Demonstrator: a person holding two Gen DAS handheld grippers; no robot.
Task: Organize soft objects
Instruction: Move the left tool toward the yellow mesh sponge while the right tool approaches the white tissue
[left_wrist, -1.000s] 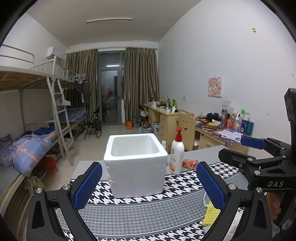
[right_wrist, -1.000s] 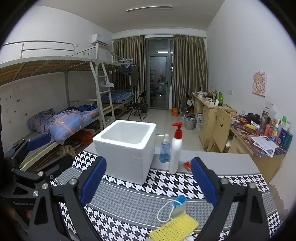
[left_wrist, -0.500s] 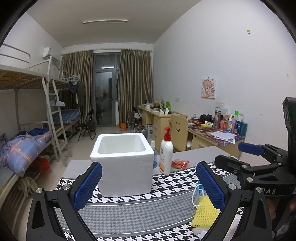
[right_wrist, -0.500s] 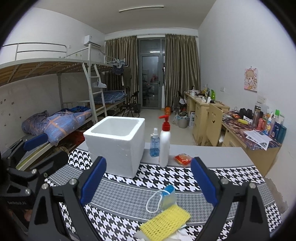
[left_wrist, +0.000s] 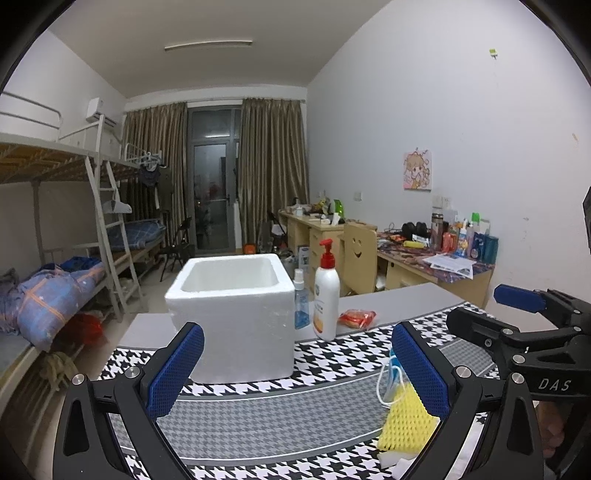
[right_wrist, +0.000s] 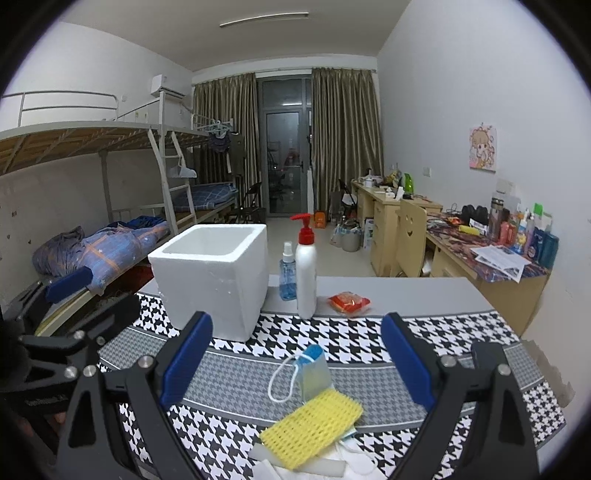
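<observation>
Fingers on the left gripper (left_wrist: 297, 373) and right gripper (right_wrist: 297, 362) stayed spread wide, holding nothing. Over the last second both views had dropped and swung, bringing the yellow mesh sponge (right_wrist: 312, 424) and face mask (right_wrist: 314, 373) nearer. They lay on the table (right_wrist: 406, 291), well short of the foam box (right_wrist: 214, 273); pickup looked imminent.

A grey table (right_wrist: 406, 291) with a houndstooth cloth (right_wrist: 351, 339) carries a white foam box (right_wrist: 214, 277) left of centre, a pump bottle (right_wrist: 306, 273), a spray bottle (right_wrist: 287, 273), a red packet (right_wrist: 349, 302), and at lower centre a yellow sponge (right_wrist: 314, 424) and a mask (right_wrist: 314, 373).
</observation>
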